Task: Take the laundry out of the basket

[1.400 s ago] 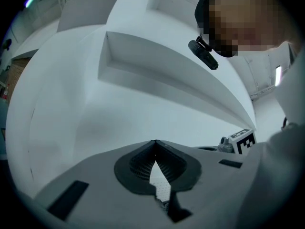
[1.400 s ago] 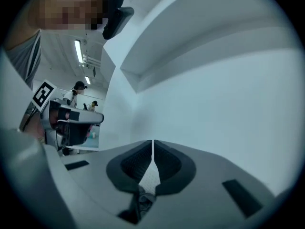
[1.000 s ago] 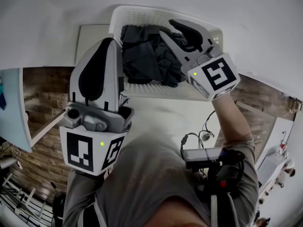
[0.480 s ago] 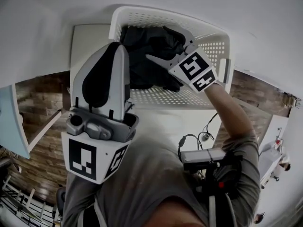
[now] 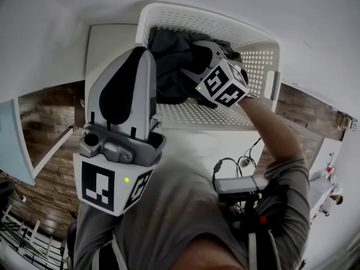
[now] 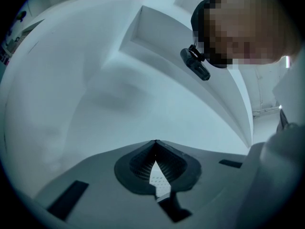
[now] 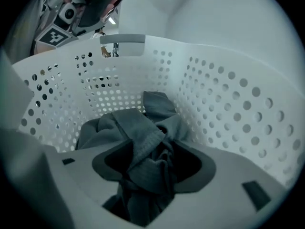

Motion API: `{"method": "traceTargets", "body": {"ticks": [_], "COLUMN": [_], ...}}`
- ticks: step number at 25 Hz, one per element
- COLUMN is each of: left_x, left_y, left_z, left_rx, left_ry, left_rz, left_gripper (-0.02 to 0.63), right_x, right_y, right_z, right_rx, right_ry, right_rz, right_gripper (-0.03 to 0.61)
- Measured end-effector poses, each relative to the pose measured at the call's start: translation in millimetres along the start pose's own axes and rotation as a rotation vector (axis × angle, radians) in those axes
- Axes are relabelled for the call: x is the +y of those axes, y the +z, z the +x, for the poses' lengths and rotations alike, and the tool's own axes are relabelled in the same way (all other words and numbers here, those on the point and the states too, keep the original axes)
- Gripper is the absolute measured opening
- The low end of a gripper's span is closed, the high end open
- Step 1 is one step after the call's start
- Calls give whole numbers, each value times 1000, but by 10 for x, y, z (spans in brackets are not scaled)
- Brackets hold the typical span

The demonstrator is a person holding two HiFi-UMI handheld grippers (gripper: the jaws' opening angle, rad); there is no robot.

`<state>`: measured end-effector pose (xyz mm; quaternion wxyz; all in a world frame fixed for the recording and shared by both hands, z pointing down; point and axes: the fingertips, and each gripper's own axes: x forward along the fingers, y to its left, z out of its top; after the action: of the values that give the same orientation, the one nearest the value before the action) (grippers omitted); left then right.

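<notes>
**Down in the basket (image 5: 261,61): right gripper (image 5: 197,63) wide over the laundry (image 5: 171,66)**

Inside the white perforated basket, you've got the right gripper (image 7: 152,163) angled steeply down into the dark grey laundry. The laundry sits bunched on the basket floor, toward the left side in the head view. The jaws stand wide and have just been closing a little, w/ a ribbed fold of cloth lying btwn them. Dark pad faces show on both sides of that fold, so it's prob. not pinched yet, though the cloth hides the contact line.

Your left gripper (image 5: 140,54) is outside the basket, just beside its near-left corner in the head view, pointing level. Its jaws are pressed tip to tip w/ nothing btwn them. Through the small gap behind the tips, its own view shows only a bit of perforated basket wall.
</notes>
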<state>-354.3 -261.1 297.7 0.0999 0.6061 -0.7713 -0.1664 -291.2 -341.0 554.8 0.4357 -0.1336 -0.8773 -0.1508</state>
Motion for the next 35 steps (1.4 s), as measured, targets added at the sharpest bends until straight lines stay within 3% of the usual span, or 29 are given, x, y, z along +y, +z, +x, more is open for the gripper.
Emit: {"method": "traceTargets", "body": {"ticks": [3,6,12,15,19,28,35], "left_x": [9,-31,-217,-358,-641,-1181,-1598], "left_y": [24,75,249,344,468,727,793], "left_z": [-71,-140,-300,-389,-533,-980,-1308], "left_rx": [4,2,-13,-19,-32,-85,-121], "left_ry": [16,25,29,31,11,-31,-75], "left_rz": [6,23,68,90,123,199,249], "left_gripper": [8,8,8,8,8,8,8], "right_x": [-3,-43,-164,-239,-332,-390,-405], "right_y": [45,114,253,397,705,1058,1411], "right_z": [-43,-104,-453,-788,-1258,-2193,-3127], "right_rx": [-2,-25,-133,-242,-352,-506,-625], "right_ry": [-16,-28,-81,-143,-222,-344,-473], "right_rz": [-23,6,135,175,159,171,122], "right_gripper": [111,42,31,26,25,23,18]}}
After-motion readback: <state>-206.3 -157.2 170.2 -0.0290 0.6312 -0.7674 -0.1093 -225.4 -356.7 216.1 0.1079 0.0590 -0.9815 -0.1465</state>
